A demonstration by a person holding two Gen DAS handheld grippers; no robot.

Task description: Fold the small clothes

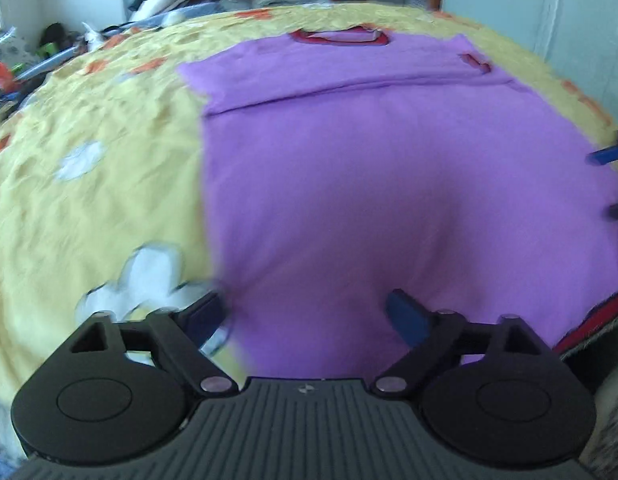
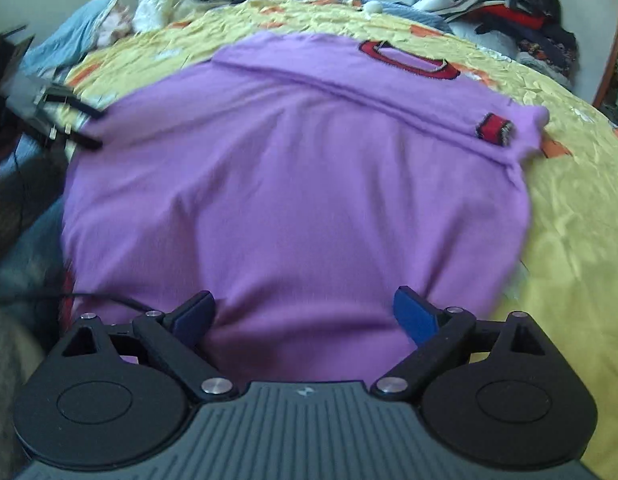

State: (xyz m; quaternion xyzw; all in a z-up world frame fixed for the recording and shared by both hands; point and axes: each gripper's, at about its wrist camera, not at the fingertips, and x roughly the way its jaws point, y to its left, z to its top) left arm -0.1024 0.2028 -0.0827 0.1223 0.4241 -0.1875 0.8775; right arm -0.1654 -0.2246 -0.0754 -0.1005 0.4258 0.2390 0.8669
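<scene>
- Purple knit T-shirt with red collar trim (image 1: 389, 184) lies flat on yellow flowered bedspread (image 1: 89, 208).
- Left gripper (image 1: 309, 312) and right gripper (image 2: 305, 312): jaws wide, empty, above the hem.
- Pinch both hem corners evenly before folding.

Shirt (image 2: 293, 184): soft matt purple cloth, red ribbed collar (image 2: 409, 60). Bedspread (image 1: 93, 208): crinkled yellow cloth. Gripper (image 1: 307, 314) bodies: matt ridged plastic, bright metal pins.

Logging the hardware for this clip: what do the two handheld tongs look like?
They look alike. The left tongs and right tongs each have blue finger pads on black linkage arms with silver pivot pins, two round black side housings, and a grey ribbed centre plate with a small white mark. A thin black cable runs by the right one. No hands or sleeves show.
</scene>
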